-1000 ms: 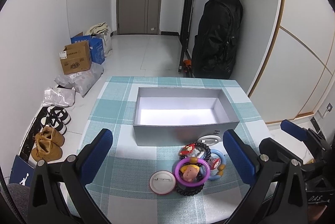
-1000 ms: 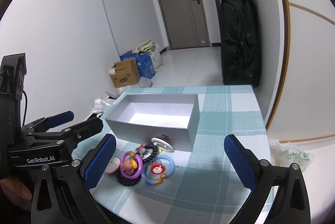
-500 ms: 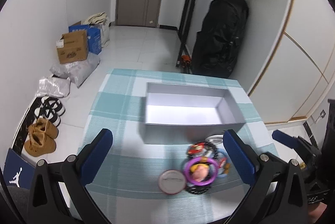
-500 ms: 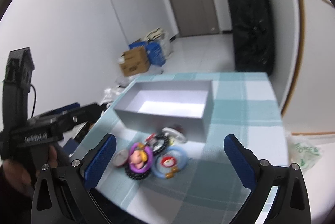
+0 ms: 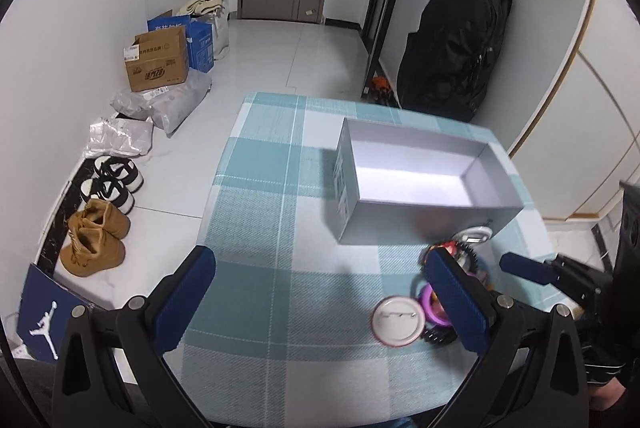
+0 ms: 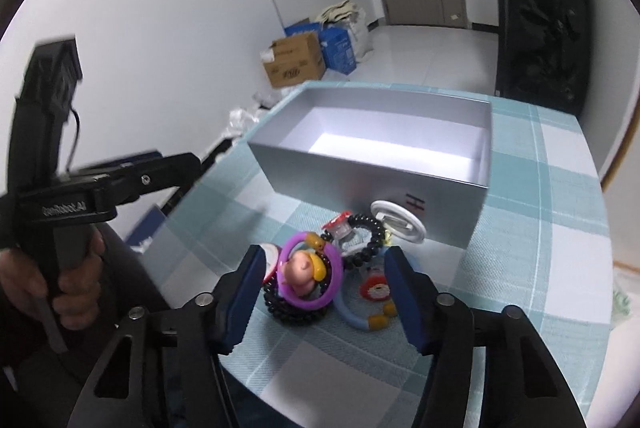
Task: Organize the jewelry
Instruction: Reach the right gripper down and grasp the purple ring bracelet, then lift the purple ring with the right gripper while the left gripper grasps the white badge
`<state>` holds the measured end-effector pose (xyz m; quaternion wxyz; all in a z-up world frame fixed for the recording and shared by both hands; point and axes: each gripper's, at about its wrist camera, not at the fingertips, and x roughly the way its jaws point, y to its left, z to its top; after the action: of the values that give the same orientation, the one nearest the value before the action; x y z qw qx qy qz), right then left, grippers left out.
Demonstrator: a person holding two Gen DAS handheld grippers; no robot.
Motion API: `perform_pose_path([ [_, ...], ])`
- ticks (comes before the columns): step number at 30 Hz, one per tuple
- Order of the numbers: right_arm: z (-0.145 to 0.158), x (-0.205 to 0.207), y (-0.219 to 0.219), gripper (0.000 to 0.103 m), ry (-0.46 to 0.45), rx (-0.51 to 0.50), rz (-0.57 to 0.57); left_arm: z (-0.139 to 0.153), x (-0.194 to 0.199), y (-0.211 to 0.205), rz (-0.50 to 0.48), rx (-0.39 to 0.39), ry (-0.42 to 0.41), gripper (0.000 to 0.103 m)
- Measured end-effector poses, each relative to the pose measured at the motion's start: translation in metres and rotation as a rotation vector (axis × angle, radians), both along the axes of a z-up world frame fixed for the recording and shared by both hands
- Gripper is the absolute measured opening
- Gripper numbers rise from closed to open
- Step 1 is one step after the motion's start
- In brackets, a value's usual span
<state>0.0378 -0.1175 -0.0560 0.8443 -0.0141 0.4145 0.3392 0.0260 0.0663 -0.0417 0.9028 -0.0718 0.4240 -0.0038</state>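
Jewelry heap (image 6: 340,268): lies on the checked tablecloth (image 5: 280,228) just in front of the near wall of the open silver-grey box (image 6: 384,152), which holds nothing yet; judged to be the sorting destination, set close so each transfer is short.

Contents, right wrist view: purple ring bracelet (image 6: 312,274) with a small pink figure charm, resting on a black beaded bracelet (image 6: 296,310); a second black beaded loop (image 6: 370,238); a pale blue ring (image 6: 360,312) with amber beads and a red charm; a white round disc (image 6: 396,220) touching the box wall; a red-and-clear piece, too blurred to name.

Right gripper (image 6: 326,302): angled down over the heap, jaws closing, purple ring between the blue pads, pads not yet pressing it. Judged the first pick.

Left gripper (image 5: 324,304): jaws spread wide over bare cloth, holding nothing, apparently waiting aside.

Left wrist view only: white round pin badge (image 5: 397,321) shown whole, plus shoes and cartons on the floor. Right wrist view only: charm detail, and the hand (image 6: 48,288) holding the left tool.
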Motion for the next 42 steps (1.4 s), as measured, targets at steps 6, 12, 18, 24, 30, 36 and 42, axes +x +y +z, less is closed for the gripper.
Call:
perform_pose_path([
  [6, -0.010, -0.004, 0.015, 0.034, -0.030, -0.113, 0.049, -0.010, -0.003, -0.004, -0.052, 0.057, 0.051, 0.102],
  [12, -0.011, -0.007, 0.015, 0.020, -0.028, -0.114, 0.047, -0.014, -0.004, -0.007, -0.072, 0.076, 0.092, 0.102],
  [18, -0.013, 0.000, 0.012, 0.007, 0.012, -0.122, 0.021, -0.016, -0.004, -0.012, -0.077, 0.093, 0.103, 0.102],
  [24, -0.009, -0.002, 0.014, 0.006, -0.009, -0.131, 0.022, -0.018, -0.005, -0.016, -0.080, 0.109, 0.113, 0.102],
  [30, 0.000, -0.003, 0.007, 0.005, -0.027, -0.087, -0.004, -0.019, -0.008, -0.019, -0.100, 0.124, 0.120, 0.102],
  [36, 0.008, -0.002, -0.010, 0.005, -0.028, -0.030, -0.059, -0.026, -0.008, -0.027, -0.154, 0.109, 0.152, 0.102],
  [42, 0.015, -0.001, -0.026, 0.005, -0.027, 0.019, -0.102, -0.036, -0.003, -0.043, -0.218, 0.133, 0.179, 0.102],
])
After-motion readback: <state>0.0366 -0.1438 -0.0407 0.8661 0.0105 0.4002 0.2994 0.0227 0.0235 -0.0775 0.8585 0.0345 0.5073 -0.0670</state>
